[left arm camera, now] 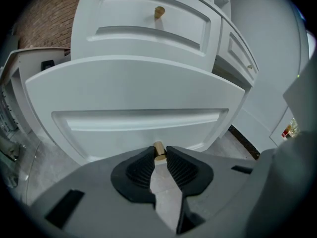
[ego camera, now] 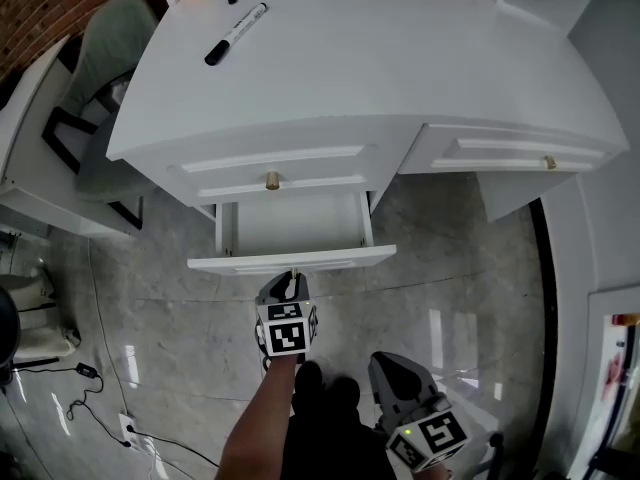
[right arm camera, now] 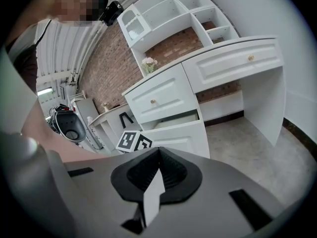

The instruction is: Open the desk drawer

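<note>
The lower drawer (ego camera: 290, 223) of the left-hand stack stood partly out from under the white surface (ego camera: 380, 58). Its pale inside showed from above, and its panelled drawer front (left arm camera: 133, 98) faced the person. The left tongs (left arm camera: 159, 156) were closed on the small brass knob (left arm camera: 158, 148) at the middle of that front. Their ribbed pads pressed it from either side near the tips, leaving a narrow gap between the pads behind it. In the head view the person's left forearm (ego camera: 262, 418) reached forward and down to those tongs, and their marker cube (ego camera: 283, 334) sat just short of the drawer front. The upper drawer (ego camera: 270, 163) directly above was closed flush, and so was the right-hand drawer (ego camera: 510, 153) beyond the knee space. The right tongs (right arm camera: 159, 158) were fully closed with nothing between them. They were held low near the person's body, well apart from the drawer, and pointed across the glossy stone floor (ego camera: 450, 258) towards the drawers. A marker pen (ego camera: 236, 34) lay on top of the surface near its far left corner. A grey-green chair (ego camera: 110, 38) stood beside the surface's left end.
</note>
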`<state>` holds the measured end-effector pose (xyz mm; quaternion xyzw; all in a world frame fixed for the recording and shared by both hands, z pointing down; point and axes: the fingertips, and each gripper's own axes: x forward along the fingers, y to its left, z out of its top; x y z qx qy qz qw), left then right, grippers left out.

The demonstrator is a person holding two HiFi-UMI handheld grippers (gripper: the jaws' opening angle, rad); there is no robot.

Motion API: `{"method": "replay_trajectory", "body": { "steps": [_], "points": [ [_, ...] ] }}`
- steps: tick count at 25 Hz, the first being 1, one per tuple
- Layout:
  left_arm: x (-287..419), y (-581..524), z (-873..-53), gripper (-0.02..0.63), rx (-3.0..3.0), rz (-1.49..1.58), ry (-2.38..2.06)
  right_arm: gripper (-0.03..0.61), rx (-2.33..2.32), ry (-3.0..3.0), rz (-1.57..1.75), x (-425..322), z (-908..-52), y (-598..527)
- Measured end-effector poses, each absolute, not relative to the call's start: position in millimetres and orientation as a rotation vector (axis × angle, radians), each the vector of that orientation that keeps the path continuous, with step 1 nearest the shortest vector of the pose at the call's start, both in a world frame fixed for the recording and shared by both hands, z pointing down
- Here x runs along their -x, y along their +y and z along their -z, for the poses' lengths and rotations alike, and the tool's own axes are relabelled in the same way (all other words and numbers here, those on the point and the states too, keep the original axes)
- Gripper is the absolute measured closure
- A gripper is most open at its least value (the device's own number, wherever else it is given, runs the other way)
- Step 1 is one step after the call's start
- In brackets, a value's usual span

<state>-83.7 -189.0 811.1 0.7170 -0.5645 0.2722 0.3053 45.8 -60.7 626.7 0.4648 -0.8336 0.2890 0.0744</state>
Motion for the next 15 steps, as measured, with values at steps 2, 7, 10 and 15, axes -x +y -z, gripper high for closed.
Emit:
{"method": "replay_trajectory", "body": {
  "steps": [2,7,10,15],
  "points": [
    [83,-179,-811,0.534,-1.897,-0.729,-1.485,0.574,-1.401,-2.496,-0.874,-47,-625,-53],
    [80,-155,-811,0.534,-1.893,-0.742,-1.470,0.574,-1.403,-2.490,-0.880,-49,-619,-34],
    [79,-146,-810,0.534,-1.894,-0.741,-1.463,0.574,-1.400,-2.474,-0.875,-52,-617,-25],
    [80,-135,-809,0.534,-1.862,-0.728,-1.447,0.574,-1.413,-2.451,-0.869,-56,-611,-21]
  ]
}}
